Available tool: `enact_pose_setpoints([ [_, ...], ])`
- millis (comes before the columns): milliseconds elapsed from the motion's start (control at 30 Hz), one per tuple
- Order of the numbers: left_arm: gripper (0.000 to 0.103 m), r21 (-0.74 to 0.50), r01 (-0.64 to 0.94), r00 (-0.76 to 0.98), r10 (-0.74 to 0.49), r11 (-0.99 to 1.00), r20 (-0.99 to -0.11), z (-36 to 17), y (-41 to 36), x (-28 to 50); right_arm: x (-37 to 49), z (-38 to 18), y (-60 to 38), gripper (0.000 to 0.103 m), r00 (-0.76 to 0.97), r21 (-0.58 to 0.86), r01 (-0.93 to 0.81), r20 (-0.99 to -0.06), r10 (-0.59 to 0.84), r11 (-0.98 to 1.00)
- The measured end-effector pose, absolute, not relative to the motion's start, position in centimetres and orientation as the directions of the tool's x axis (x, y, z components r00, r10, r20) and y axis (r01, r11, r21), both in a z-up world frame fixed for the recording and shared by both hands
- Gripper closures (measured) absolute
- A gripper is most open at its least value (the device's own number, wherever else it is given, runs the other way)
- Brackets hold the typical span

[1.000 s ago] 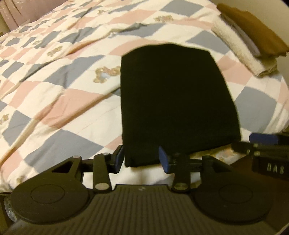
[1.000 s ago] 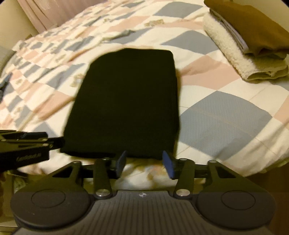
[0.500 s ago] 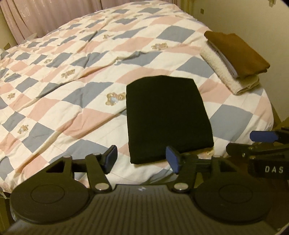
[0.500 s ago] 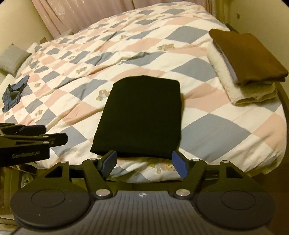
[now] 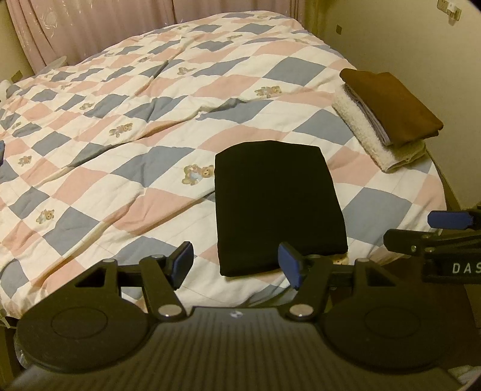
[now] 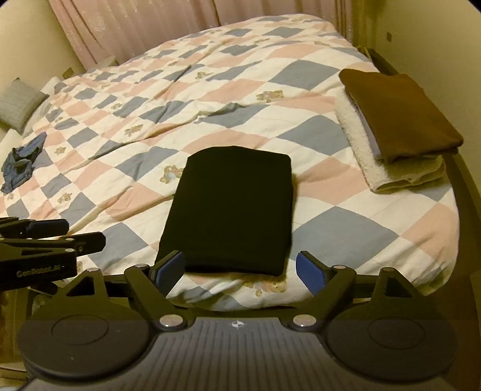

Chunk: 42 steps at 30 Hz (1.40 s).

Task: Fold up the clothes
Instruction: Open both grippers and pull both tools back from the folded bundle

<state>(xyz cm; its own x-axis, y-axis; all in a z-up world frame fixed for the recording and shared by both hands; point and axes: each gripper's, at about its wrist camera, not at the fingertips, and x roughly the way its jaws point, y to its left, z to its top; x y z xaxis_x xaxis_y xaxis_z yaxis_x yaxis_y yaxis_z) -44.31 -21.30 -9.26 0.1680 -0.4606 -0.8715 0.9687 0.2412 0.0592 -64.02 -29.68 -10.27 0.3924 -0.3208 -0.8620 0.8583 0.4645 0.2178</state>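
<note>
Left wrist view: checked quilt (image 5: 126, 168) covers the bed, pink curtain (image 5: 90, 27) behind; folded black garment (image 5: 276, 204) lies flat, long axis 12 to 6, just beyond the left tool (image 5: 236, 264), spread wide, empty.
Right wrist view: garment dead ahead at 12 of the right tool (image 6: 240, 270), wide apart, empty; folded stack (image 6: 396, 126) at 2.

Bed (image 5: 210, 99) fills most of my view, w/ a quilt (image 6: 330, 210) in pink, blue-grey & cream diamonds, small teddy prints. Pink curtains (image 6: 135, 27) hang behind the far end. Plain cream walls (image 5: 405, 39) on the right, w/ a wall socket (image 5: 448, 7) up top. Grey cushion (image 6: 18, 103) at far left. Light is dim, warm, yellowish.
</note>
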Motion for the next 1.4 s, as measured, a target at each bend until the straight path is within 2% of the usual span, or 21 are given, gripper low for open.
enact_pose_setpoints([
  [467,0.042,0.057,0.971,0.164,-0.481,0.231,-0.861,-7.7,-20.9,-43.7,-63.5,-8.8,-29.7,0.007,0.350,0.170,0.873,-0.870,-0.347,0.457],
  [1067,0.038,0.070,0.959,0.206,-0.509,0.273,-0.836,-5.9,-19.5,-42.8,-61.6,-7.8,-29.3,0.005,0.375,0.154,0.840,-0.857,-0.352,0.520],
  [1233,0.031,0.068,0.955,0.218,-0.529,0.288,-0.820,-5.2,-19.1,-42.7,-61.2,-6.9,-29.2,0.002,0.392,0.143,0.827,-0.840,-0.375,0.544],
  [1400,0.015,0.064,0.955,0.221,-0.547,0.291,-0.808,-4.8,-18.8,-42.9,-61.3,-6.6,-29.0,0.002,0.396,0.141,0.823,-0.837,-0.378,0.550],
])
